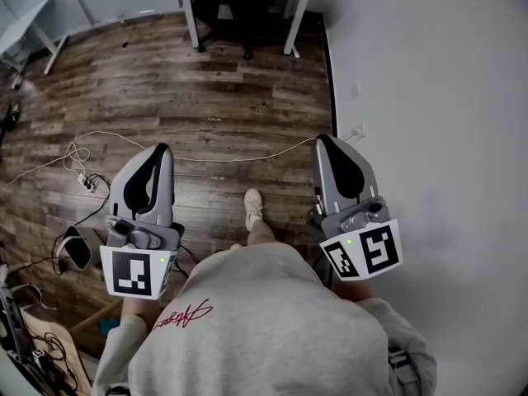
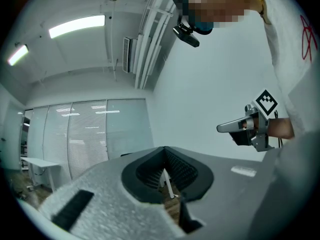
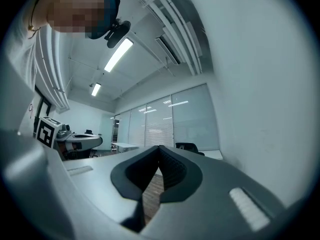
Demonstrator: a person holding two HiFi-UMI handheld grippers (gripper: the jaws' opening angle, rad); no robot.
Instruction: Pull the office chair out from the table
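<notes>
Head view, looking steeply down on a wood floor (image 1: 165, 97).

Office chair (image 1: 227, 2): black, at 12 o'clock, pushed in between the white legs of the desk (image 1: 294, 19). Its base shows on the floor and the seat sits mostly under the top. It is well apart from both grippers, so by my reading no grasp has begun.

Left gripper (image 1: 162, 151) at 8 o'clock, right gripper (image 1: 327, 143) at 4 o'clock. They sit one on each side of the person's torso, both pointing toward 12 and roughly level. This is likely a carrying pose, parallel and forward so they meet the chair square-on.

Jaws: the left pair is pressed together with nothing between, and only floor shows past them in the left gripper view. The right pair is likewise closed and empty. That makes sense, since nothing is within reach to grip.

Right gripper view: the chair is small and distant, at 3 o'clock of the jaw tips, so that gripper is aimed close to it. The white wall (image 1: 429, 97) runs along the 3 o'clock side.

A white cable (image 1: 206, 157) crosses the floor between the person and the chair, with a shoe (image 1: 253, 207) just short of it. It is a possible snag for feet, or for the casters once the chair rolls back.

Next, probably: close the distance, open the jaws, and take the backrest or an arm.
</notes>
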